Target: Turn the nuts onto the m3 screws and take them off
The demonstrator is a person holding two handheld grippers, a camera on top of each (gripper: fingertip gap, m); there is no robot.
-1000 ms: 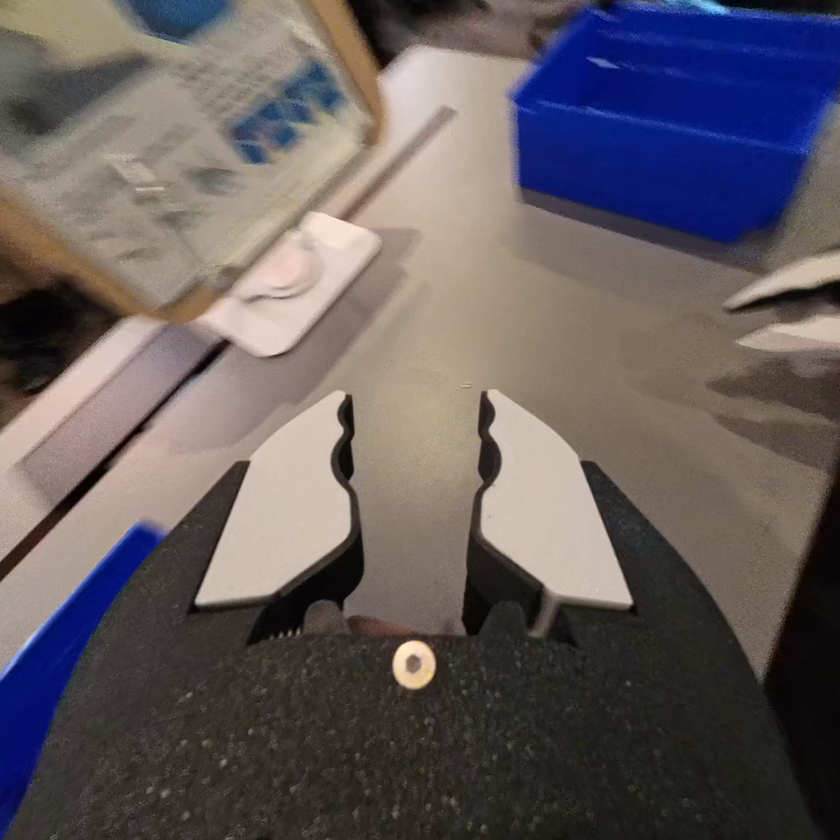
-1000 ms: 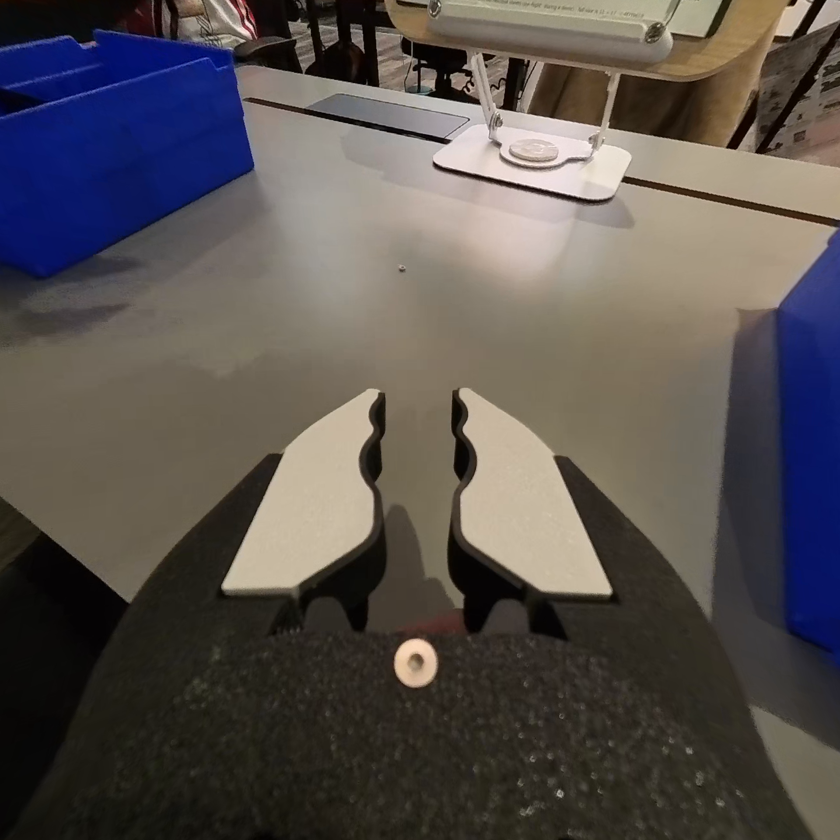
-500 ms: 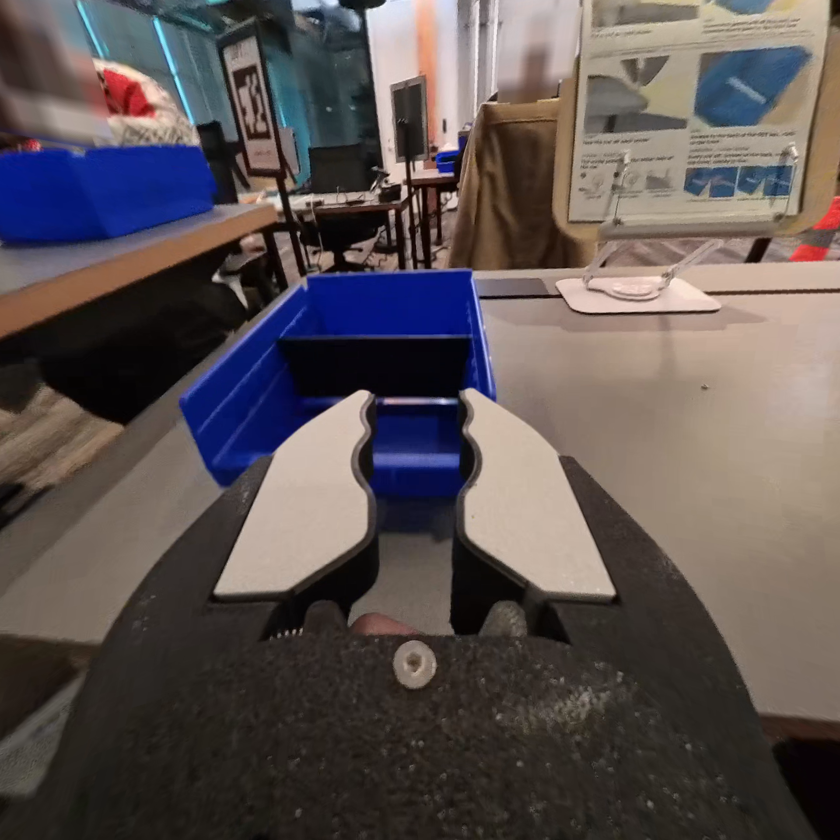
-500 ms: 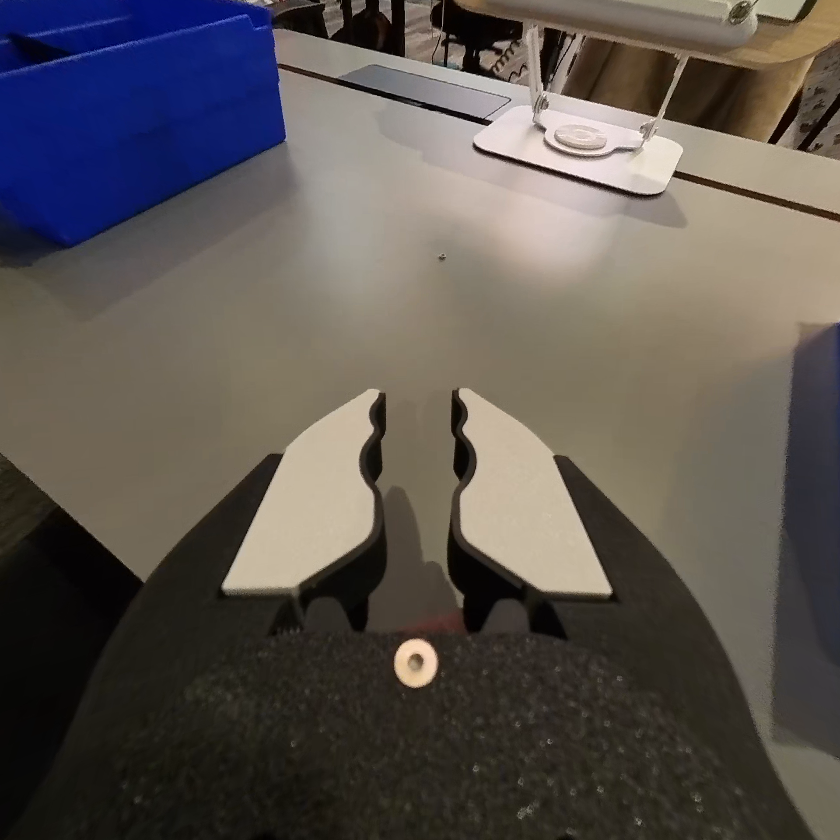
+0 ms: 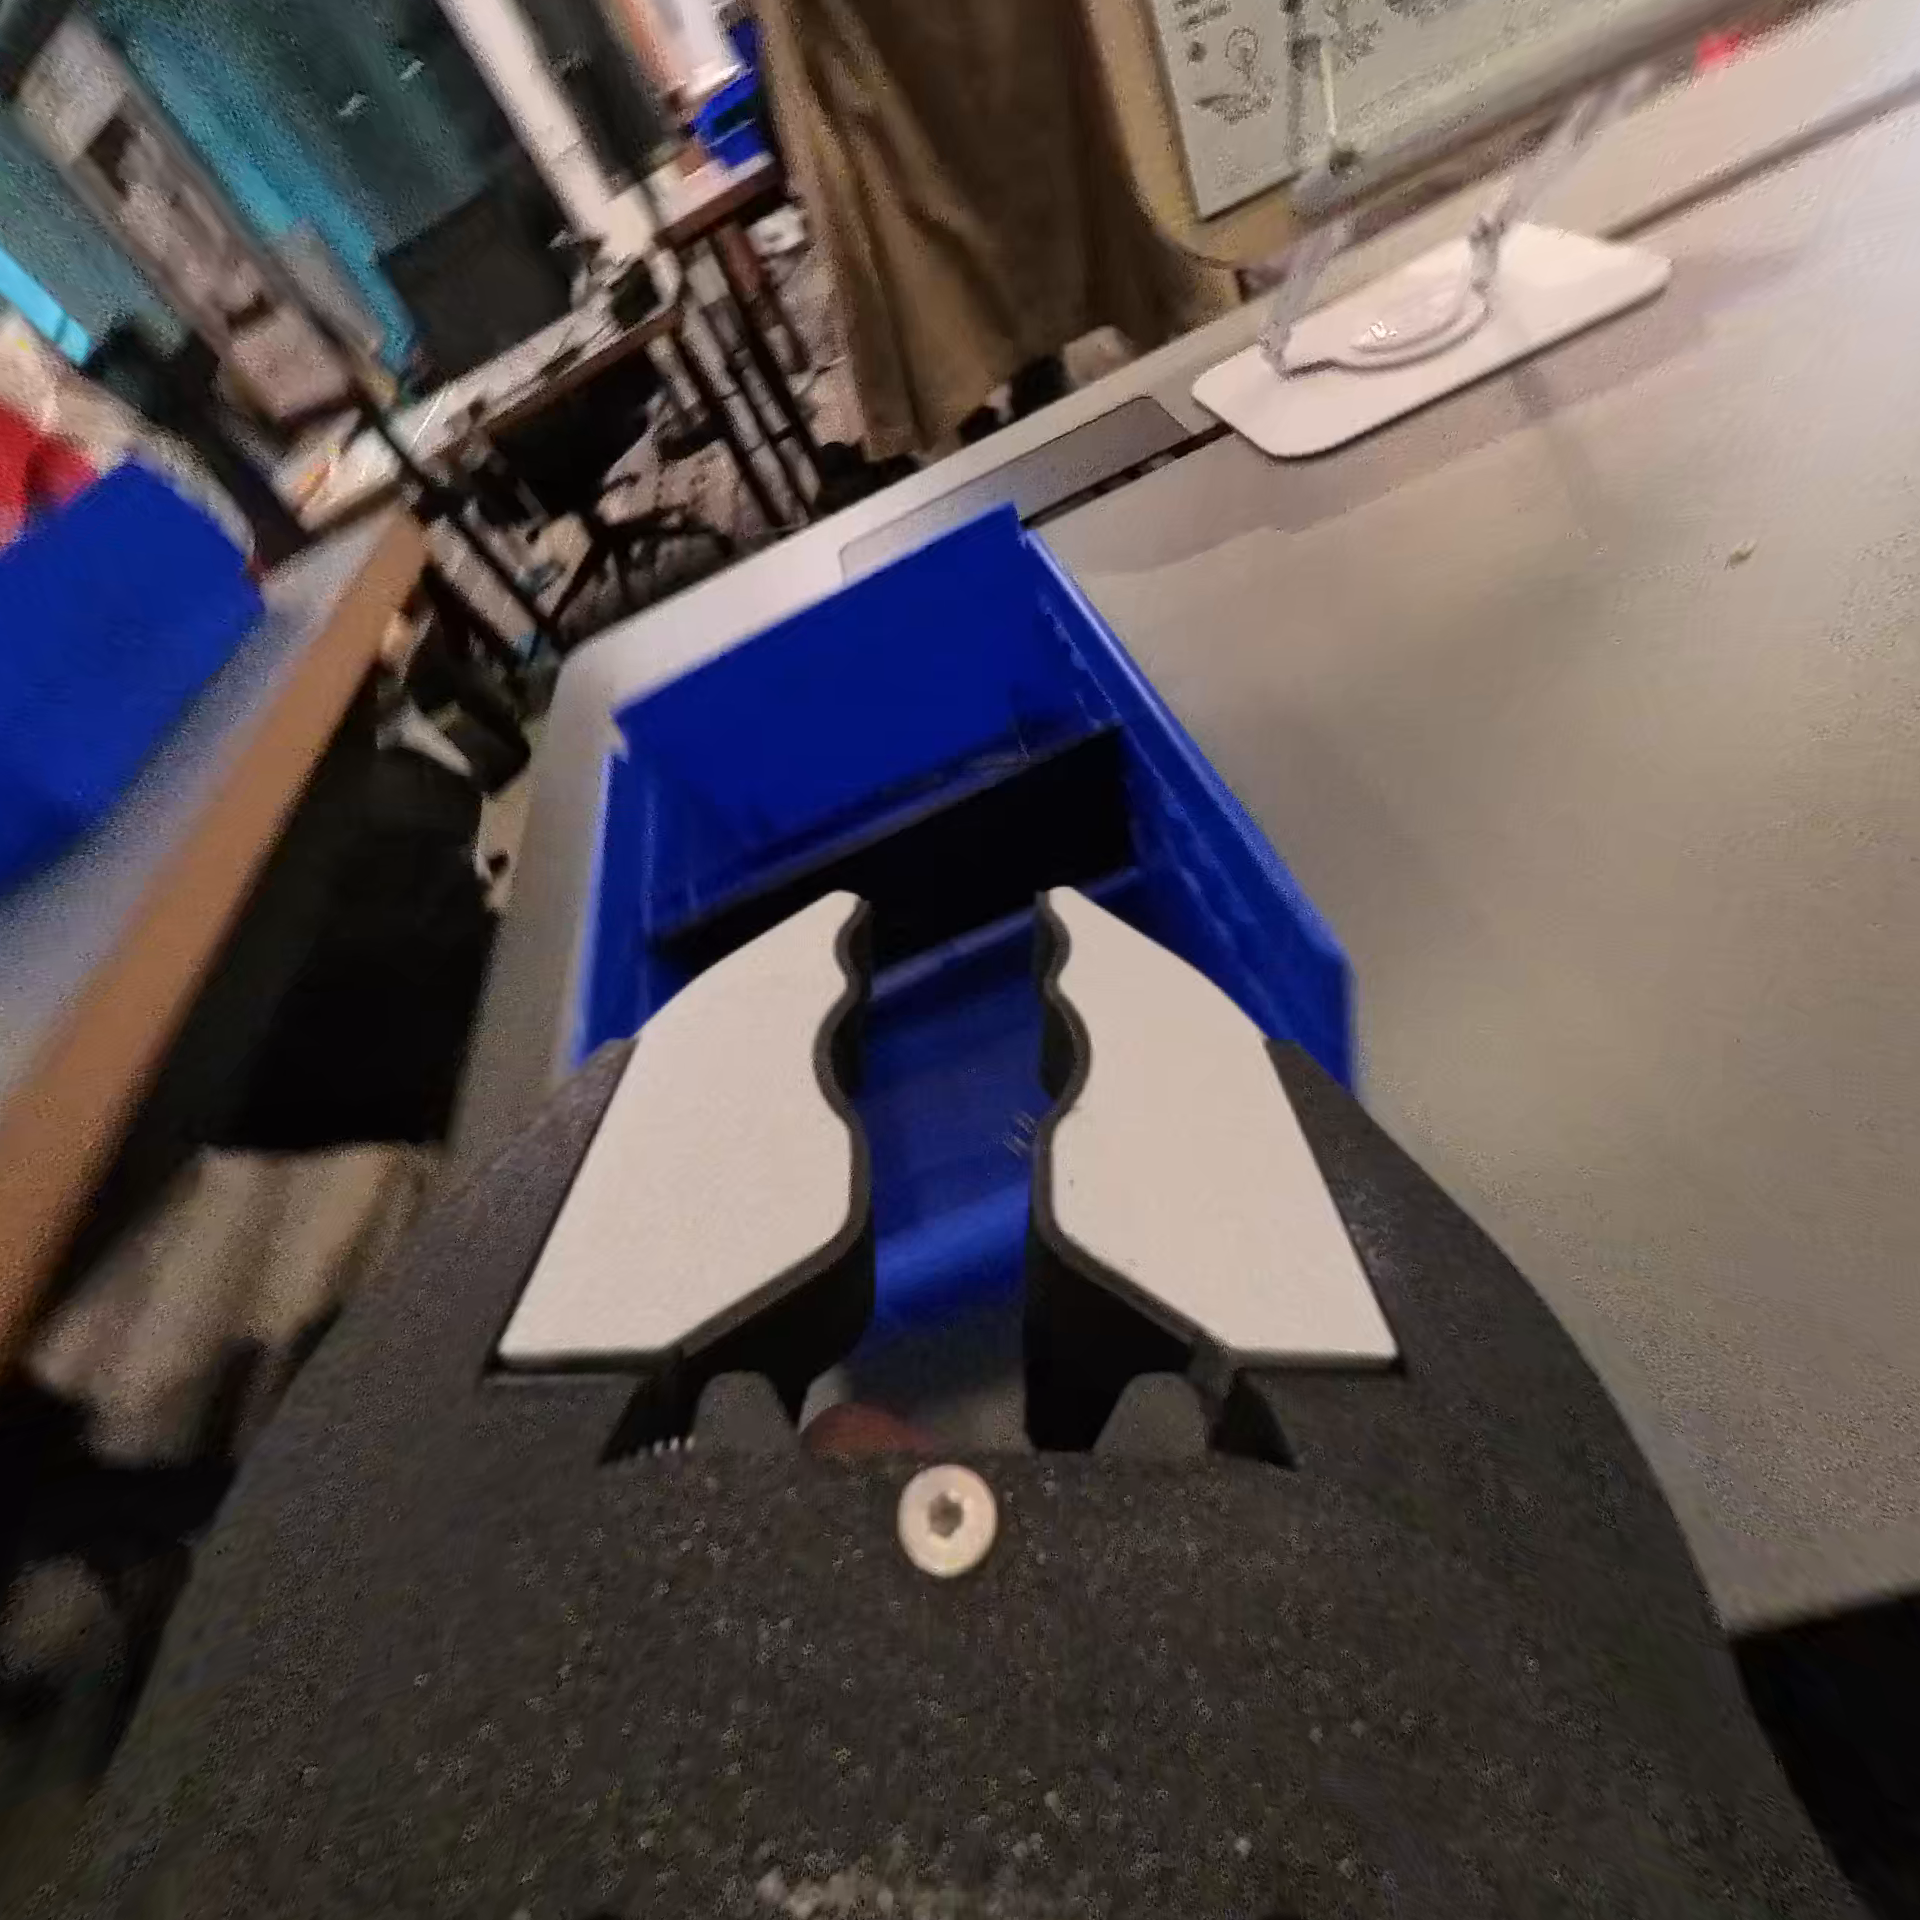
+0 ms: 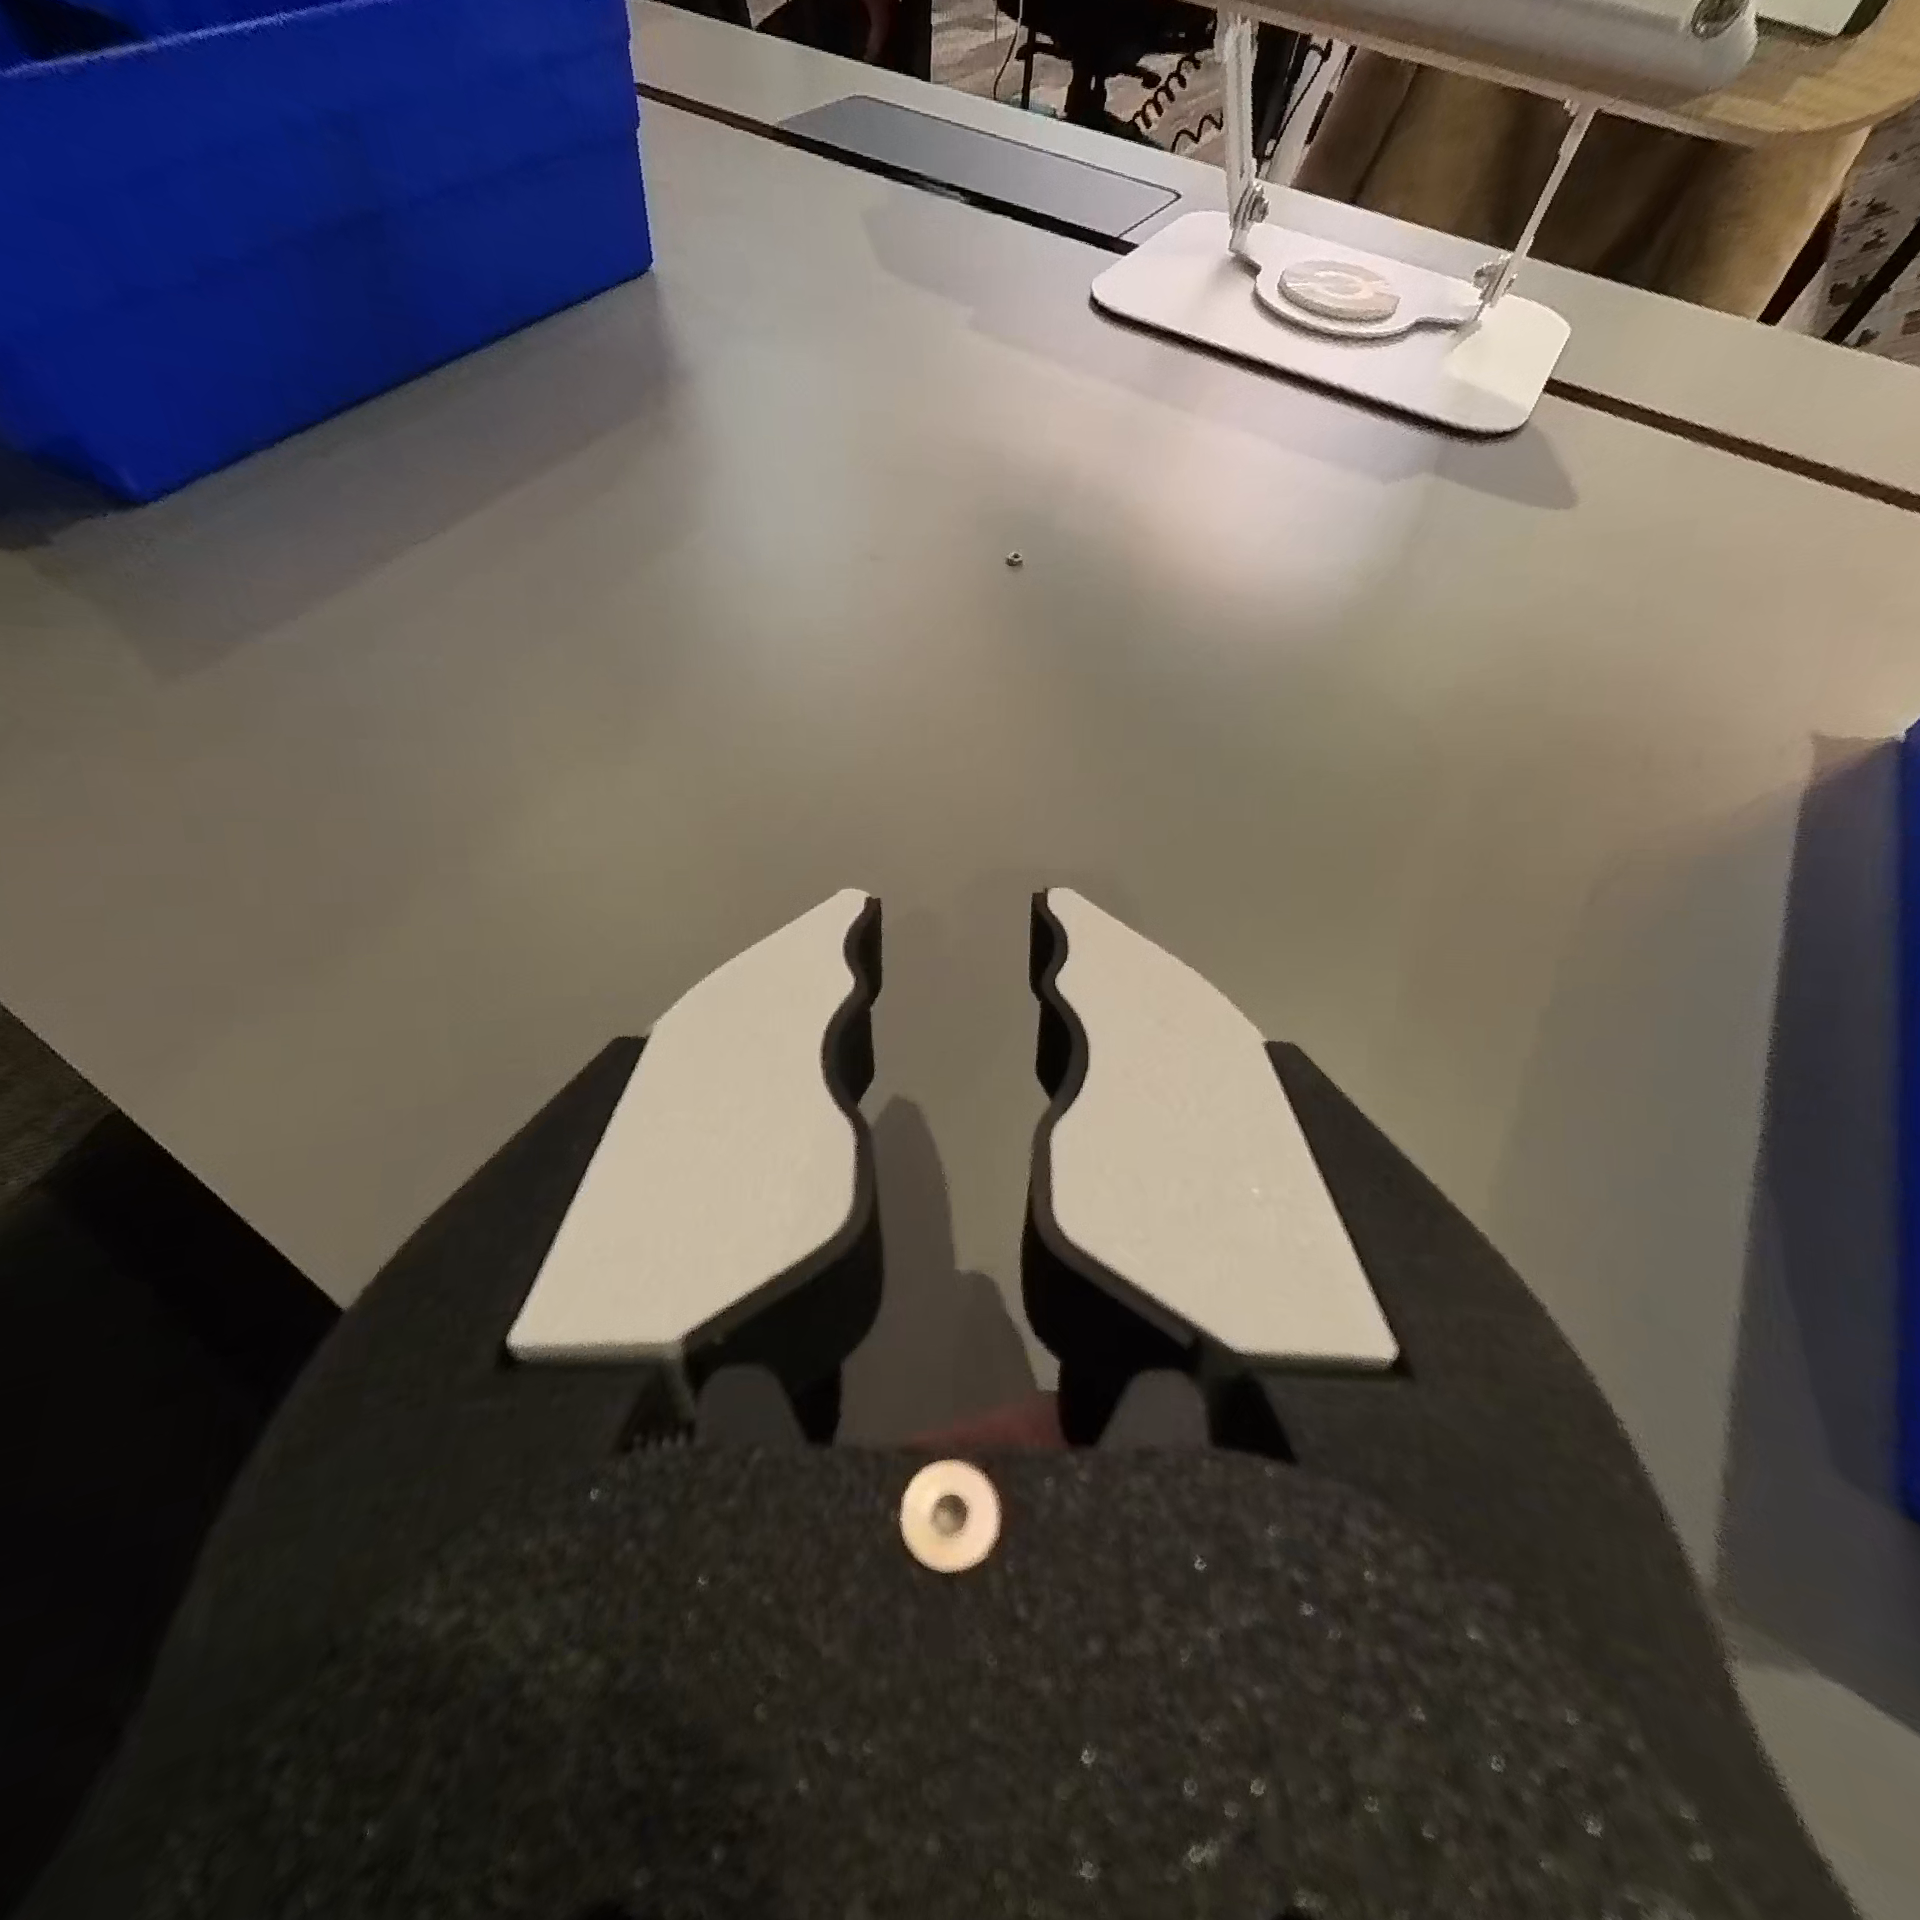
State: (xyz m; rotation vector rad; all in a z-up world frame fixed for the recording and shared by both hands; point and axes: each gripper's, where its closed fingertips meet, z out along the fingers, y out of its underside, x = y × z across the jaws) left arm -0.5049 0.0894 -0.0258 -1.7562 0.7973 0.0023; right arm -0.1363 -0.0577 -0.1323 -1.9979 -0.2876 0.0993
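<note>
Since a moment ago the left gripper [image 5: 948,914] has tilted and come in over the blue bin [image 5: 1226,862], whose black divider [image 5: 935,831] splits it; contents are too blurred to tell. Both grippers are released, holding nothing. The right gripper [image 6: 956,914] hovers above the grey table [image 6: 623,675], a tiny nut [image 6: 1013,561] lying ahead.

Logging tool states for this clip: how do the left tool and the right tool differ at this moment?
The left tool points into a blue bin with a black divider; the right tool hangs over bare grey table. The left view is tilted and blurred; the right is level and sharp, with a tiny nut ahead. Both are open and empty.
</note>
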